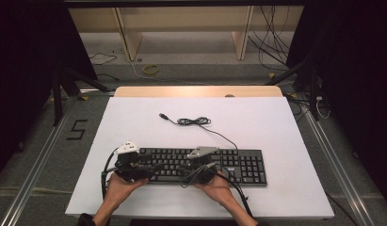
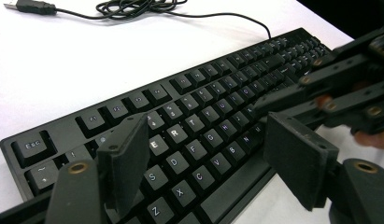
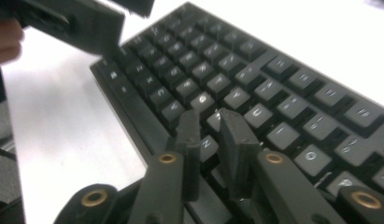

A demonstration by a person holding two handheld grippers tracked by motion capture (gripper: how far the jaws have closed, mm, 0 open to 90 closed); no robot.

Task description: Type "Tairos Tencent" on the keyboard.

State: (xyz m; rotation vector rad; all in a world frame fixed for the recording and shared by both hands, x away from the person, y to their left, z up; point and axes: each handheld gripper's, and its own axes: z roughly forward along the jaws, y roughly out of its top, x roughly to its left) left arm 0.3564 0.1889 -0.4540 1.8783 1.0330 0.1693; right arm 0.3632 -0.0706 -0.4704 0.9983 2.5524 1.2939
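Observation:
A black keyboard (image 1: 238, 167) lies near the front edge of the white table (image 1: 134, 122). Its cable (image 1: 193, 121) coils behind it and ends in a loose USB plug (image 1: 163, 116). My left gripper (image 1: 151, 169) hovers over the keyboard's left end. In the left gripper view its jaws stand wide open (image 2: 208, 140) above the letter keys (image 2: 180, 135), with nothing between them. My right gripper (image 1: 181, 170) is over the middle keys. In the right gripper view its jaws (image 3: 210, 121) stand a narrow gap apart just above the keys (image 3: 255, 70), holding nothing.
A wooden strip (image 1: 196, 91) borders the table's far edge, with shelving (image 1: 181, 28) and loose wires on the floor behind. Dark stands flank both sides. A "5" (image 1: 77, 129) is marked on the floor at the left.

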